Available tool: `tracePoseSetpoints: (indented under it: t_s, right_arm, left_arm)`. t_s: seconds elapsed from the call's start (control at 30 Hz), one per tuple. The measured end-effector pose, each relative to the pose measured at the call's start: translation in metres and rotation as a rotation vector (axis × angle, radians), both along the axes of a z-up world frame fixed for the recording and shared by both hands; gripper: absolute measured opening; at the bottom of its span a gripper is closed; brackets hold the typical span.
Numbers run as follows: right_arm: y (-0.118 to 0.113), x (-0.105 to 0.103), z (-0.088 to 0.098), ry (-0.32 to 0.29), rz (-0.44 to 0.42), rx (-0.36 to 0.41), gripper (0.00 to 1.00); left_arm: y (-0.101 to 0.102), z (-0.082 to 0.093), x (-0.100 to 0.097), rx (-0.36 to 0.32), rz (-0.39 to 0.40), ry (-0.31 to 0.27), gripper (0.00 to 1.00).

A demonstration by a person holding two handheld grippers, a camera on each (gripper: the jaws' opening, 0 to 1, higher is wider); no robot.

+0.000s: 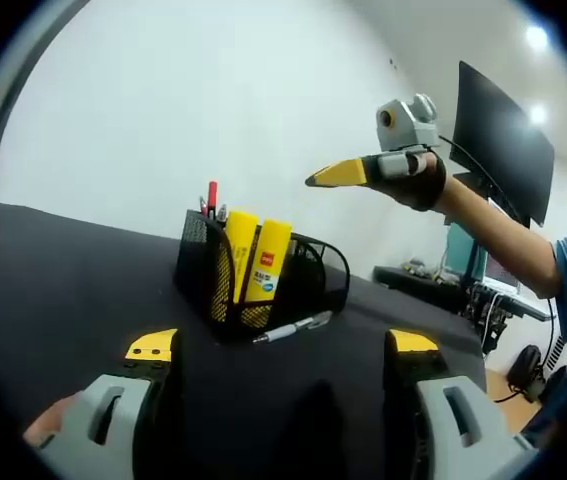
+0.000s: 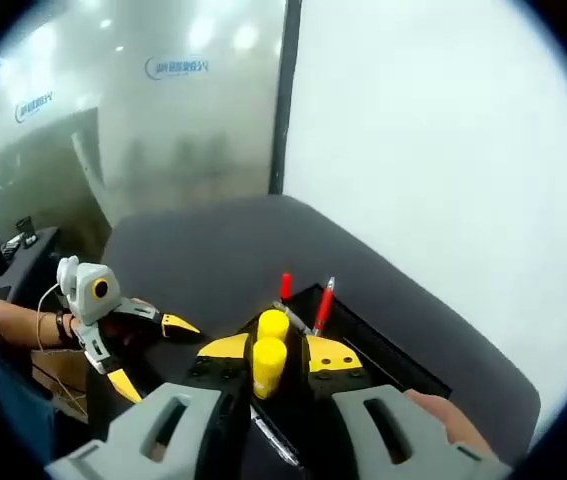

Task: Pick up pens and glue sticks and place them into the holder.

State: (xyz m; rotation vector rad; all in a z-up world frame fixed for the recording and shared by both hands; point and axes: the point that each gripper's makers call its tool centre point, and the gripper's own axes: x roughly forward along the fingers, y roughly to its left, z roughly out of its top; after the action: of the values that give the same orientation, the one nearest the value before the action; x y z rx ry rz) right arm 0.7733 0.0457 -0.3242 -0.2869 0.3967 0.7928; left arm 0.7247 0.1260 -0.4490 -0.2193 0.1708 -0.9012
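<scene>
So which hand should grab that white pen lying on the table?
Probably left. The left gripper is low with open jaws facing the white pen beside the black mesh holder; the right gripper is above the holder.

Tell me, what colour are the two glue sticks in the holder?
Yellow. The glue sticks stand in the black mesh holder; the left gripper view shows them best.

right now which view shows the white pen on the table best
The left gripper view: the white pen lies in full on the black table, just beside the mesh holder. In the right gripper view only a short stretch of it shows between the right claw's jaws.
</scene>
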Motion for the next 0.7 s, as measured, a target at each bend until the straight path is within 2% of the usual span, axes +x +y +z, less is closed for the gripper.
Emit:
tracePoseSetpoints:
  t_s: [0.17, 0.33, 0.47, 0.6, 0.7]
  right_arm:
    - [-0.014, -0.015, 0.01, -0.04, -0.028, 0.036, 0.17]
    - [-0.029, -0.033, 0.015, -0.071, -0.074, 0.106, 0.17]
    - [-0.041, -0.049, 0.013, -0.105, -0.107, 0.155, 0.17]
    - [-0.053, -0.06, 0.003, -0.105, -0.127, 0.174, 0.18]
    - [-0.062, -0.068, -0.006, -0.093, -0.148, 0.222, 0.18]
  left_arm:
    - [0.001, 0.002, 0.0, -0.013, 0.0, -0.003, 0.83]
    - [0.0, 0.005, -0.003, -0.025, -0.013, -0.011, 0.82]
    - [-0.001, 0.004, -0.004, -0.012, -0.018, -0.016, 0.8]
    - [0.0, 0.004, -0.004, -0.014, -0.014, -0.018, 0.8]
    - [0.0, 0.005, -0.003, -0.022, -0.01, -0.019, 0.8]
